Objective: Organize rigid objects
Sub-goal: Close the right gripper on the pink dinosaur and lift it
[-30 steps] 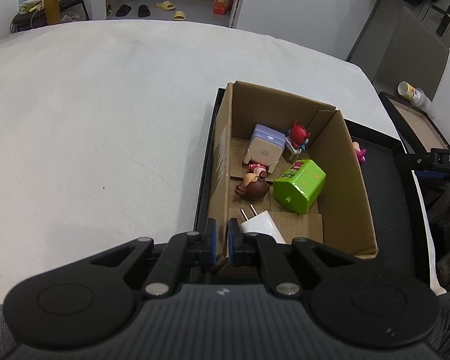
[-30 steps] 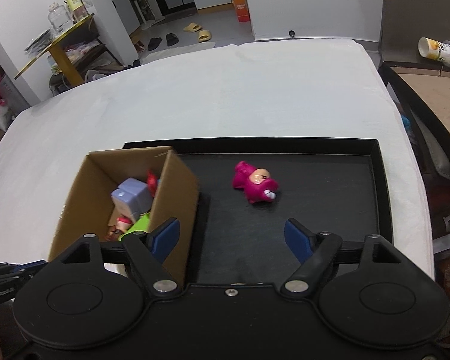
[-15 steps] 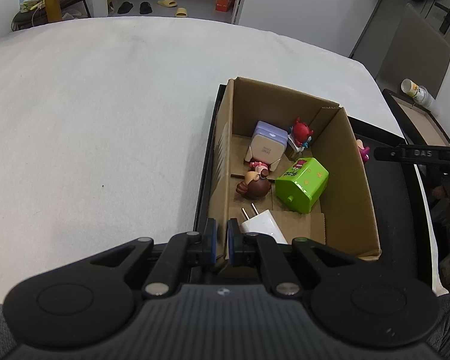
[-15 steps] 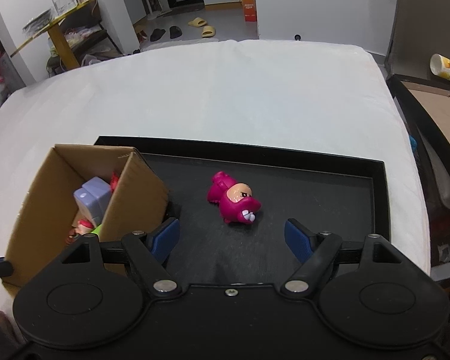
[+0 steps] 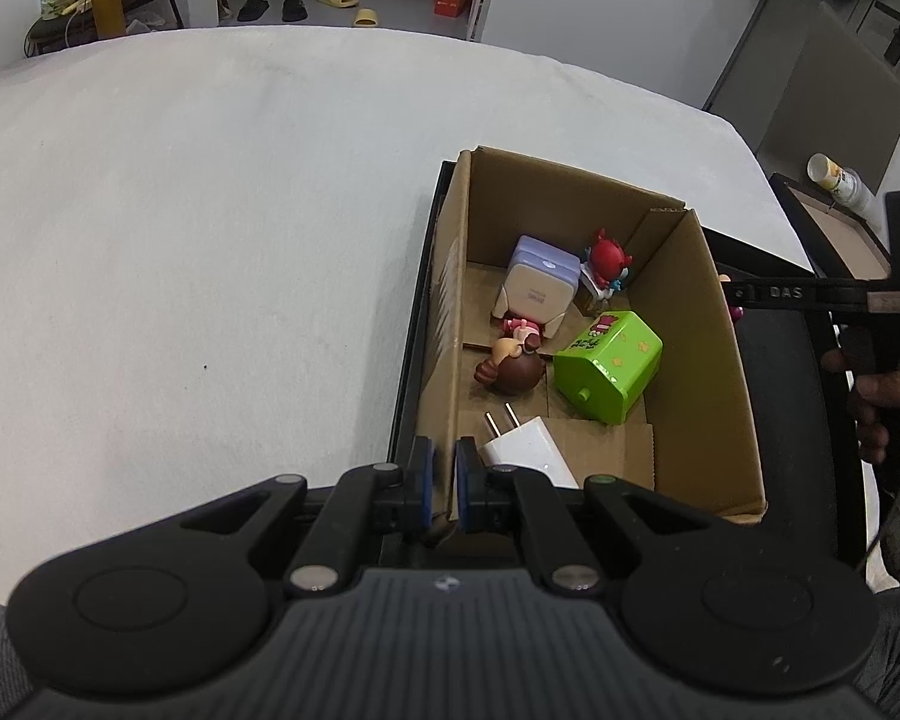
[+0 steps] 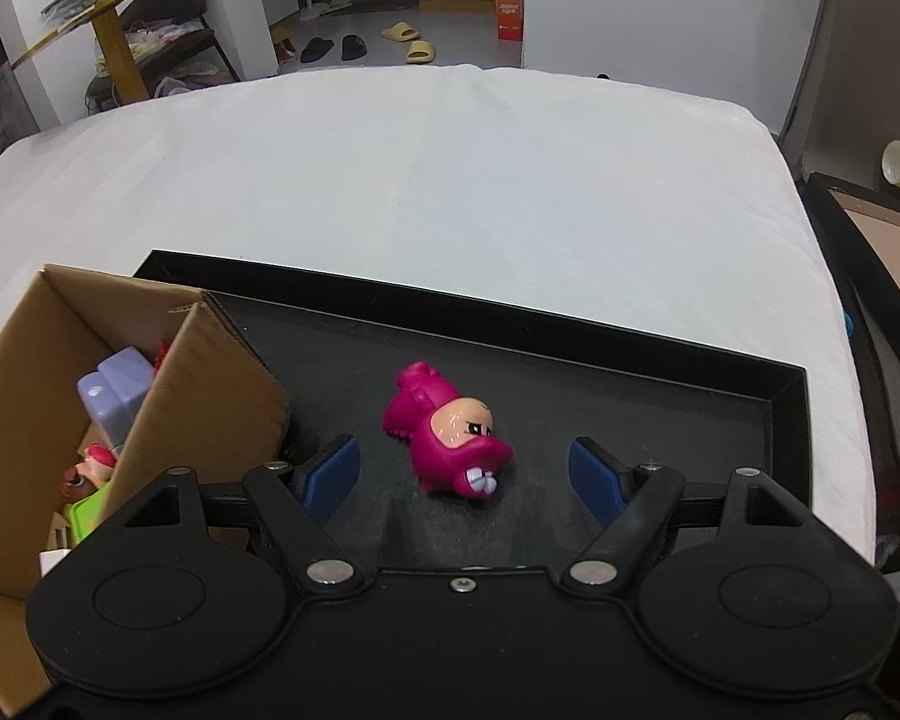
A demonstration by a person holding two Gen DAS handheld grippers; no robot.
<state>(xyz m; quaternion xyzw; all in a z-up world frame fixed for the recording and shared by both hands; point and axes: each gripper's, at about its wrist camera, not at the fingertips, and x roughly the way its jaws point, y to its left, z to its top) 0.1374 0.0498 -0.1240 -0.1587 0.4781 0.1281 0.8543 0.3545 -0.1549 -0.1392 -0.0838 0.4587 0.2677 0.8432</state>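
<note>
Left gripper [image 5: 443, 483] fingers pinching near-left wall of cardboard box [image 5: 723, 372], lower centre of frame. Right gripper [image 6: 467, 476] fingers spread wide, pink figurine [image 6: 447, 438] lying just beyond, mid-frame on black tray [image 6: 780, 402]. Box holds green toy [image 5: 607, 367], white charger [image 5: 531, 450].

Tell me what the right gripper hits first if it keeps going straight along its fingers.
Most likely the magenta figurine lying on the black tray. The right gripper is open, and the toy sits just ahead, roughly centred between the fingers. Depth is unclear; angled steeply, it could meet the tray floor first.
</note>
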